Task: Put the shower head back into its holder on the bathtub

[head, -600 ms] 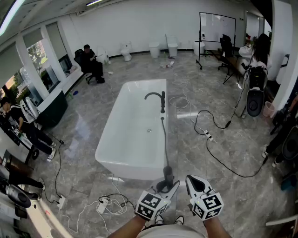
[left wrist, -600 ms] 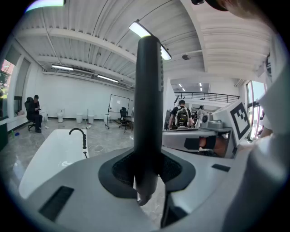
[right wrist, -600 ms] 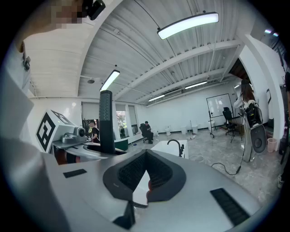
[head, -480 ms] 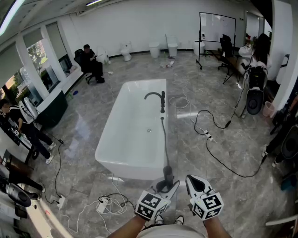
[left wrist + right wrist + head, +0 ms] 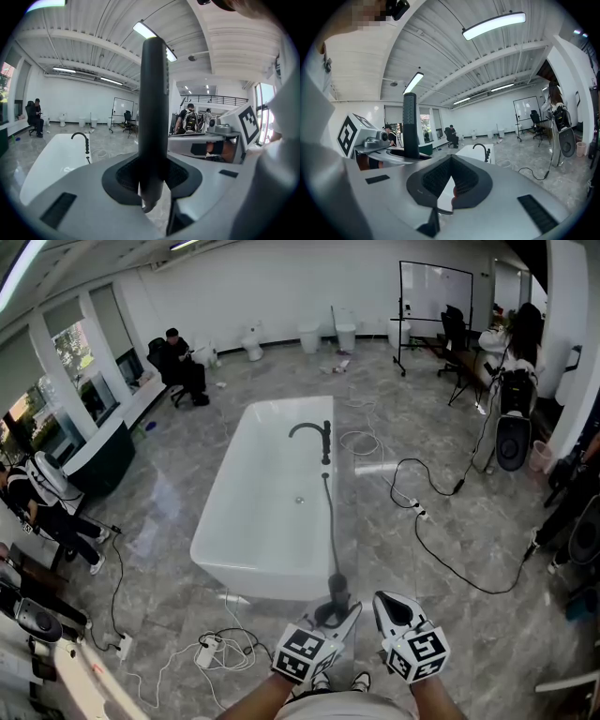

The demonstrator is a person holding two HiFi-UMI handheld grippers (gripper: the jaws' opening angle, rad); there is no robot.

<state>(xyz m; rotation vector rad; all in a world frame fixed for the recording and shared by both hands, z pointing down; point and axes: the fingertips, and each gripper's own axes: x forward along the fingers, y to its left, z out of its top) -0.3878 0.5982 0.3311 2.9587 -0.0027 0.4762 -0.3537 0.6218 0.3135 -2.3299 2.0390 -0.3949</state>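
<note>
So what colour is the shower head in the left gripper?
The shower head is black; the left gripper view shows it best.

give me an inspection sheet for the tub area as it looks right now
surface: grey marbled floor; white tub stands in the middle.
job's things: black shower head upright in the left gripper, off the tub; hose runs along the tub's right edge to the faucet; holder too small to tell.
clutter: power strip on the floor in front of the tub.
grippers: left gripper shut on the shower head; right gripper shut, empty.
cables: black cable snakes right of the tub; white cables by the power strip.
surroundings: toilets, whiteboard, seated person.
</note>
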